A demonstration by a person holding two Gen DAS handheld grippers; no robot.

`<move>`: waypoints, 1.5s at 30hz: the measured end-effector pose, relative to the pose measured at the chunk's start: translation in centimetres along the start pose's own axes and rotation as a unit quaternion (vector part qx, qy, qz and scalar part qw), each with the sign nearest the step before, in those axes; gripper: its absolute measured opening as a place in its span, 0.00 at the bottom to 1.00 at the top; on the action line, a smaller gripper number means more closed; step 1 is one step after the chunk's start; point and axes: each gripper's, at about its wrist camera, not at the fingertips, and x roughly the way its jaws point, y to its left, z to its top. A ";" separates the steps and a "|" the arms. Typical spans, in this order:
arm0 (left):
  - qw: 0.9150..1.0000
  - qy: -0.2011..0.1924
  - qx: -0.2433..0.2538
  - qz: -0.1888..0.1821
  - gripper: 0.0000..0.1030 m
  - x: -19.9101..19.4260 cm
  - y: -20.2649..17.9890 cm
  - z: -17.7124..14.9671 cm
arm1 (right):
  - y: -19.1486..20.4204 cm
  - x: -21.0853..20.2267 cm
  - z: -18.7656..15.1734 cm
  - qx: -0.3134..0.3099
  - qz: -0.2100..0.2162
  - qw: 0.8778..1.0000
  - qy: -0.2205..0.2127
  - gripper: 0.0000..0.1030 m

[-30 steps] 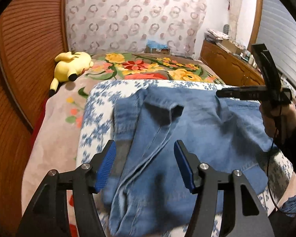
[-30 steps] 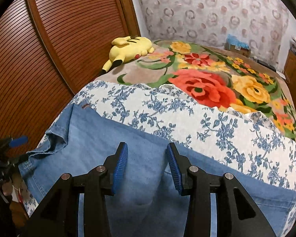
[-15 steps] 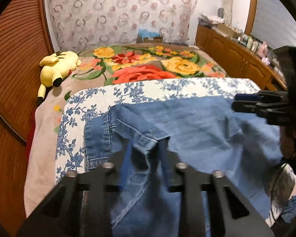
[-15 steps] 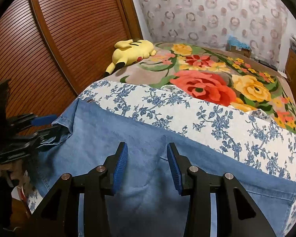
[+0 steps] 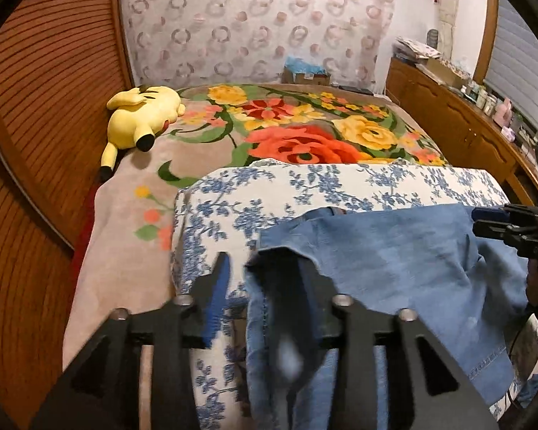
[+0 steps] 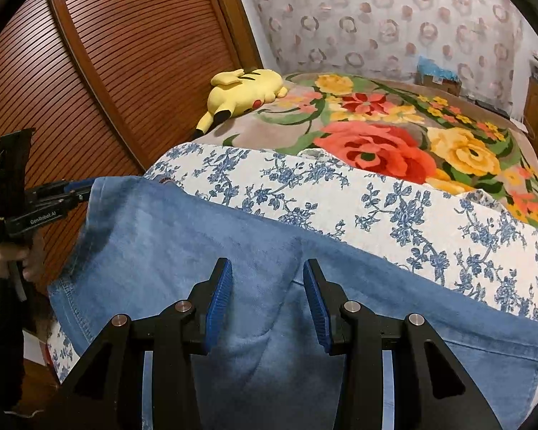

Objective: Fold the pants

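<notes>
Blue denim pants (image 5: 394, 258) lie spread across a blue-flowered white cloth (image 5: 305, 186) at the near end of the bed. My left gripper (image 5: 262, 283) is at their left edge, jaws opening. The denim corner drapes against the right finger while the left pad (image 5: 217, 286) stands clear of it. From the right wrist view, the left gripper (image 6: 79, 191) sits at the pants' (image 6: 183, 243) far left corner. My right gripper (image 6: 267, 294) hovers open over the middle of the denim, and also shows as the right gripper (image 5: 491, 218) at the pants' right edge.
A flowered blanket (image 5: 305, 136) covers the bed beyond the cloth. A yellow plush toy (image 5: 143, 114) lies by the slatted wooden door (image 5: 36, 107). A wooden cabinet (image 5: 459, 125) runs along the right, and a box (image 5: 305, 71) stands at the far wall.
My left gripper shut on the bunched left edge of the pants, drew it outward so the denim lies flatter, and its jaws have now parted. The right gripper stayed put.
</notes>
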 end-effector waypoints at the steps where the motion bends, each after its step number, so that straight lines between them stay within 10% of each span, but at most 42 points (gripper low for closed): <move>1: 1.000 0.000 -0.003 0.001 0.48 0.0 0.2 -0.1 | 0.1 0.0 0.0 0.000 -0.001 1.000 0.000 0.42; 11: 0.999 -0.032 -0.011 -0.019 0.77 -2.6 0.3 -1.4 | 0.4 -1.7 -1.1 0.002 -0.014 1.000 -0.012 0.42; 45: 0.991 -0.084 0.072 -0.080 0.78 -6.5 -15.8 -5.0 | -4.2 -20.3 -18.6 0.119 -0.161 0.977 -0.080 0.42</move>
